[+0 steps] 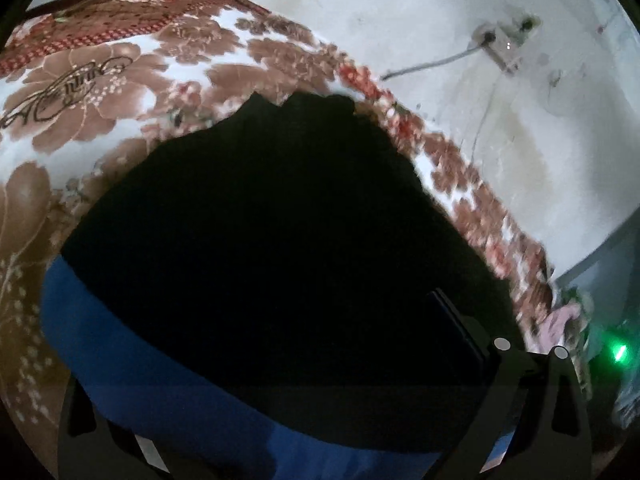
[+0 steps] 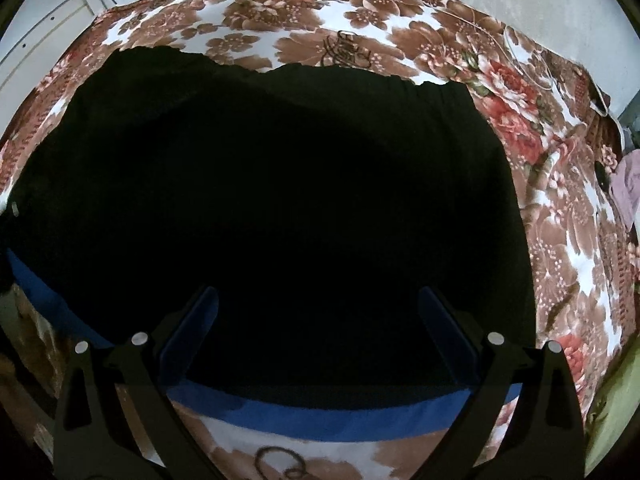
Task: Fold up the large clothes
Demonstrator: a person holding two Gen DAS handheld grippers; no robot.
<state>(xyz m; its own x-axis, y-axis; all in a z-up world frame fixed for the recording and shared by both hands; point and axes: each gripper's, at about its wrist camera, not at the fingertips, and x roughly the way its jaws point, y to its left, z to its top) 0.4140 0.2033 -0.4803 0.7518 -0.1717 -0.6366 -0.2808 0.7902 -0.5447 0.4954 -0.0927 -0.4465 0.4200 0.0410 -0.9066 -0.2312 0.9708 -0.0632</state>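
Room: pale, stained wall (image 1: 460, 12) behind the bed, with a socket box (image 1: 505, 42) mounted on it and a thin cable (image 1: 432, 65) running from the box toward the bed edge; a white panelled door (image 2: 38, 46) shows at the far left of the right wrist view.
Surface: bedspread (image 1: 120, 80) printed with big brown and red flowers on white, covering the whole bed.
Clothing: large black garment (image 2: 280, 200) spread flat on the bedspread, filling the middle of both views; its far edge is wavy, its near edge ends in a blue band (image 2: 320, 416).
Side items: crumpled pink cloth (image 2: 628, 184) at the bed's right edge, well apart from the garment.
Right gripper (image 2: 318, 312): fingers spread wide over the garment's near part, nothing between them.
Left gripper (image 1: 280, 420): low over the blue band; only one finger shows clearly, so I cannot tell its opening.
Small light: green glow (image 1: 618, 352) at the right edge.
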